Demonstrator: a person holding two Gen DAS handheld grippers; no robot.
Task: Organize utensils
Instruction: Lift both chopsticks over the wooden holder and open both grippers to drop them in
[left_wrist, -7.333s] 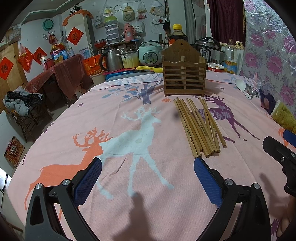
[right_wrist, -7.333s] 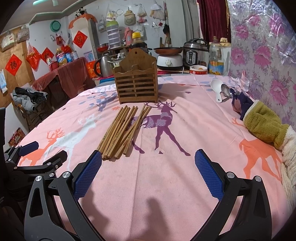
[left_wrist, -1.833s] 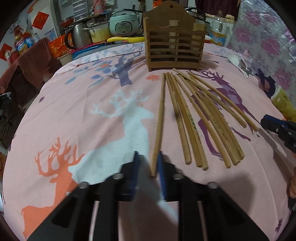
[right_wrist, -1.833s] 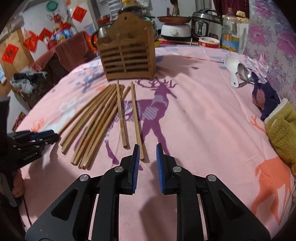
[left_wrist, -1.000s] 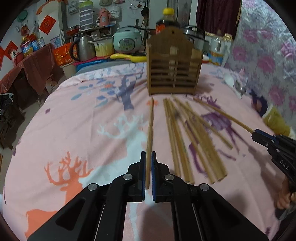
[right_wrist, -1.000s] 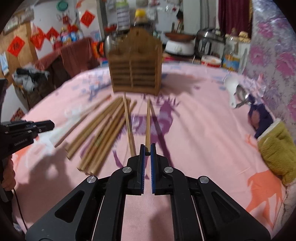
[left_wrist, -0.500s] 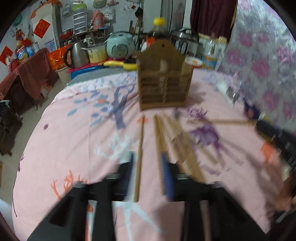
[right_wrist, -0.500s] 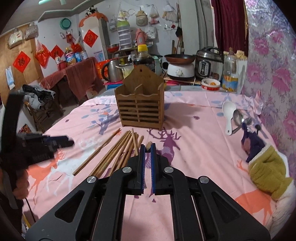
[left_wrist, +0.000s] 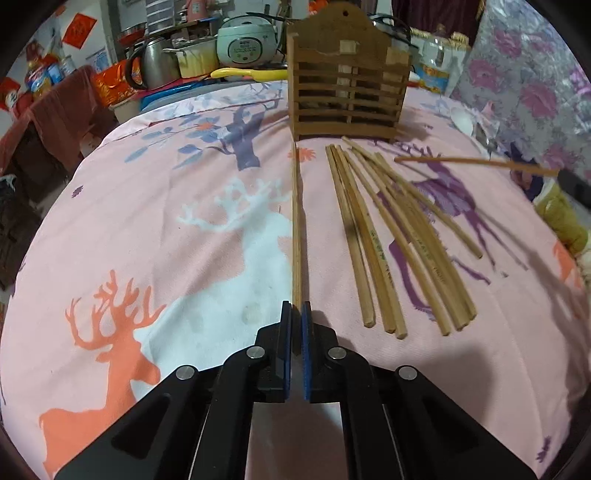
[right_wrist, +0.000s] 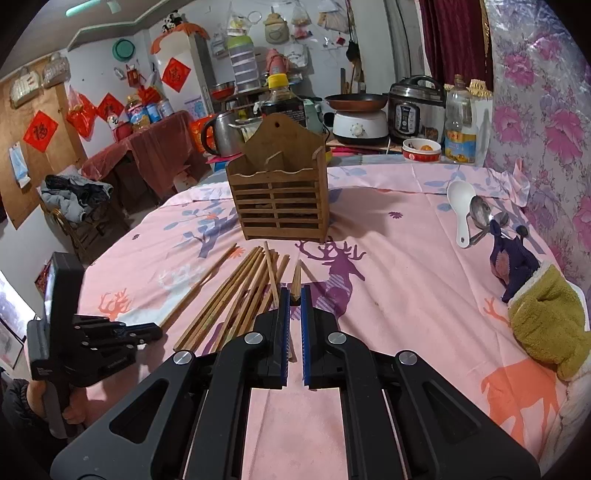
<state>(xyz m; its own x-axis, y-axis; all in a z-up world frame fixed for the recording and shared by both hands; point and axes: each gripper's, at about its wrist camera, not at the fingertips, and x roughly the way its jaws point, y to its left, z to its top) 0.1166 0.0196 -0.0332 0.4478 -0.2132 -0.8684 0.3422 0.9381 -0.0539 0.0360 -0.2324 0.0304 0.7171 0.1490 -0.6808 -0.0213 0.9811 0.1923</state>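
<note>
Protruding forward from each closed hand-held gripper (left_wrist: 296, 314), one chopstick (left_wrist: 296, 221)

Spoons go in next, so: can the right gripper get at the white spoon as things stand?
Probably not yet: the right gripper is shut on a chopstick. The cloth toward the white spoon looks bare.

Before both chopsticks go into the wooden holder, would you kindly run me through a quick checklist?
1. Left gripper shut on one bamboo chopstick: ok.
2. Right gripper shut on its own lifted chopstick: ok.
3. Slatted wooden utensil holder upright on the pink deer tablecloth: ok.
4. Holder compartments free: cannot tell.
5. Left chopstick clear of the cloth: cannot tell.
6. Loose chopstick pile sorted: not ok.
</note>
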